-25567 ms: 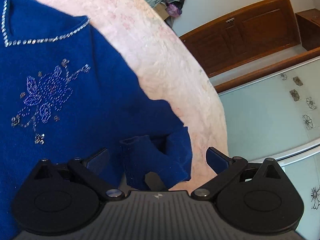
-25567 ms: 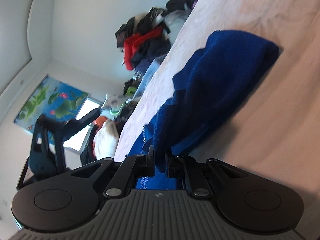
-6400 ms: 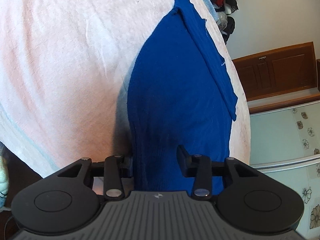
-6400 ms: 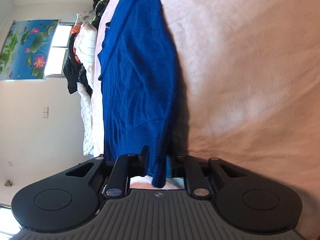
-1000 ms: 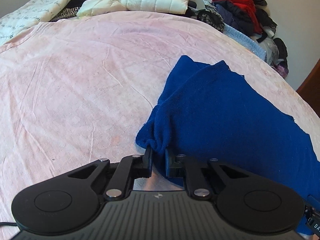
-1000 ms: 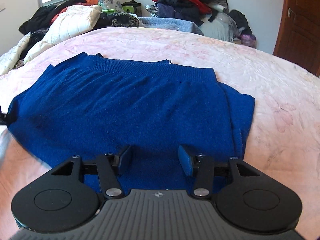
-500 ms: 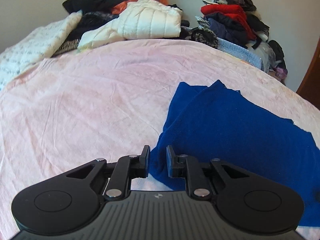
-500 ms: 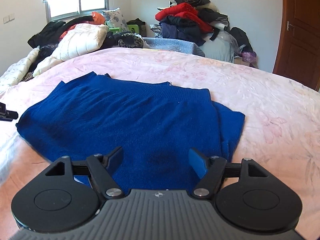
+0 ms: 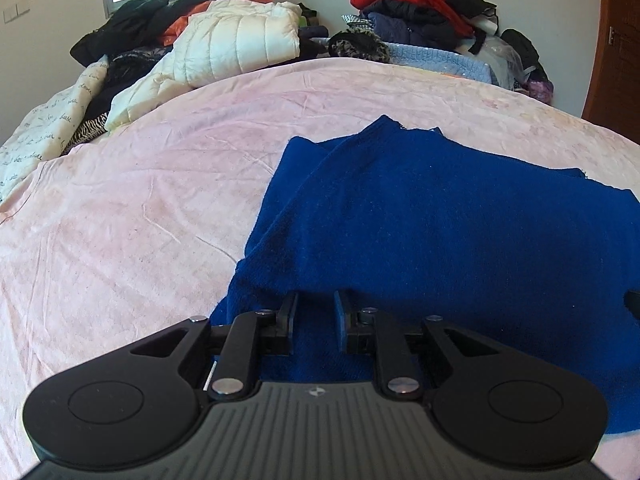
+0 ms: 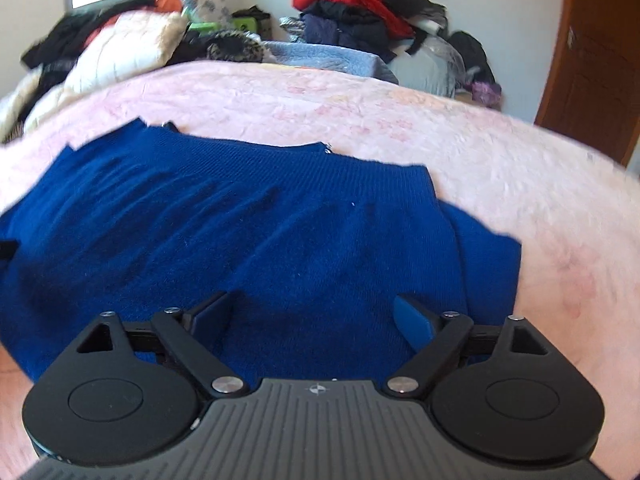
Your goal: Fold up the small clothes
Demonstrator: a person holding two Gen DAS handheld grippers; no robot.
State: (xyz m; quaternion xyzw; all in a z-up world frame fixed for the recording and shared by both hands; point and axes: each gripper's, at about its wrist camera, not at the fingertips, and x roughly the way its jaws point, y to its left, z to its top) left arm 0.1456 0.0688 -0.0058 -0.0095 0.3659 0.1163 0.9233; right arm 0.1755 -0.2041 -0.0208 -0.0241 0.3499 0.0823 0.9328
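Observation:
A dark blue sweater [image 9: 440,220] lies folded flat on the pink bed sheet [image 9: 140,200]. My left gripper [image 9: 316,304] hovers over its near left edge. Its jaws stand a narrow gap apart, and the knit lies below them without being pinched. In the right wrist view the same sweater [image 10: 260,220] spreads across the middle, with a sleeve layer sticking out on the right. My right gripper [image 10: 316,308] is above the near edge, its jaws opening wide with nothing clamped between them.
Piles of clothes line the far side of the bed: a white puffer jacket [image 9: 240,44], and a red and dark heap [image 9: 416,4]. A brown wooden door [image 10: 592,60] stands at the right. Bare pink sheet [image 10: 520,160] surrounds the sweater.
The left gripper let go of the sweater's corner; its jaws parted slightly and it shifted over the edge. The right jaws spread much wider. The sweater now rests flat.

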